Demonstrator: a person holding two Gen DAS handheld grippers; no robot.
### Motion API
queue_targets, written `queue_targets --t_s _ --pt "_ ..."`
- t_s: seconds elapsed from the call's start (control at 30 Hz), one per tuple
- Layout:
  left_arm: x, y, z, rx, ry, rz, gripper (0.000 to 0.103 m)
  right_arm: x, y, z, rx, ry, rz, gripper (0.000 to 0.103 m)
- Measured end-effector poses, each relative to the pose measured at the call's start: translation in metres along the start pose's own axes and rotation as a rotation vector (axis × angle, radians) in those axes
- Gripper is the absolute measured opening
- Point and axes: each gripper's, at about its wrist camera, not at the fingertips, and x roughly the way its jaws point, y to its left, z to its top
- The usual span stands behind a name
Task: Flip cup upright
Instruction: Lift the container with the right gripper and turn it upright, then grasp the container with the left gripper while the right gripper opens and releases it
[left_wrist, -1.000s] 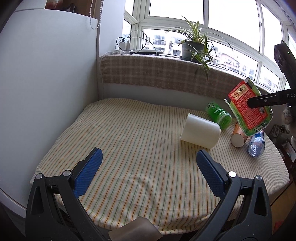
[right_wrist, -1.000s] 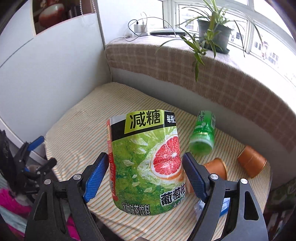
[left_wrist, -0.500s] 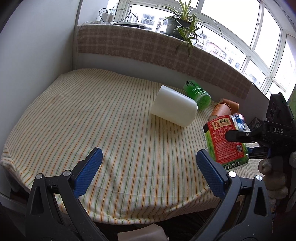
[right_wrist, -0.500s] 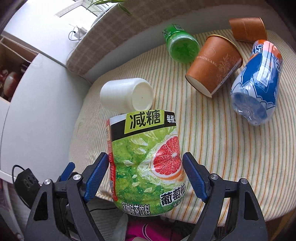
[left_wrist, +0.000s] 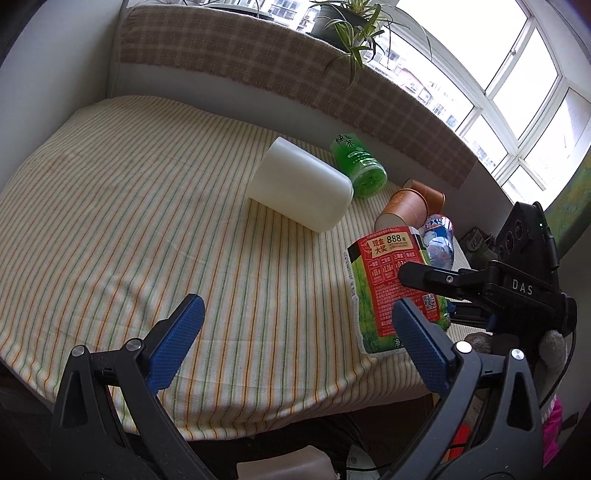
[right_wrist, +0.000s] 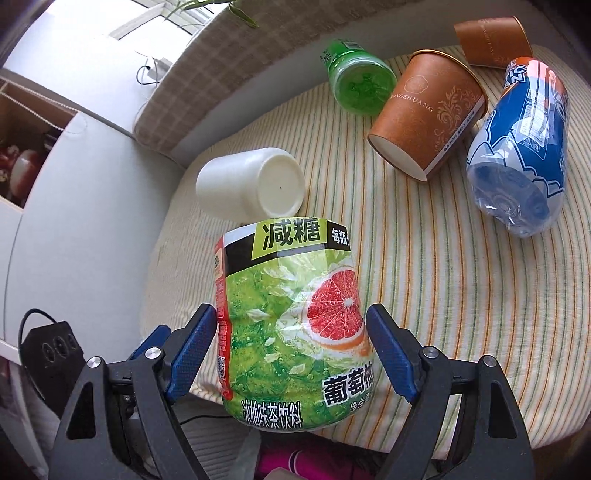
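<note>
My right tool (right_wrist: 291, 354) grips the green cup (right_wrist: 295, 314) (left tool (left_wrist: 295, 339) wide, idle), so I should lower it level onto the tabletop (left_wrist: 147, 221) before releasing.

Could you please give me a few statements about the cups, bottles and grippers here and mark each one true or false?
1. The right gripper is clamped on the grapefruit tea bottle. True.
2. The left gripper holds the white cup. False: its fingers are apart with nothing between them, and the white cup lies further off on the striped cloth.
3. The white cup stands upright. False: it lies on its side.
4. The nearer brown paper cup lies on its side. True.
5. The blue-labelled bottle is hanging in the air. False: it lies on the cloth.
</note>
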Motion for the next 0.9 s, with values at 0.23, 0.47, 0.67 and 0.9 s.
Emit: queue_targets --t_s 0.23,0.47,0.67,0.9 --pt "0.011 -0.004 0.014 -0.054 0.047 -0.068 0.103 -0.017 -0.003 0.004 -0.006 -0.050 0.032 0.084" --pt "0.032 -0.001 0.034 -0.166 0.179 -0.213 0.103 -0.062 -0.018 -0.020 0.006 -0.186 0.013 0.084" --pt "0.063 -0.009 0.051 -0.212 0.298 -0.285 0.103 -0.094 -0.049 -0.053 0.091 -0.270 -0.034 0.084" --pt "0.099 -0.015 0.050 -0.247 0.396 -0.294 0.100 -0.112 -0.077 -0.073 0.188 -0.307 -0.064 0.084"
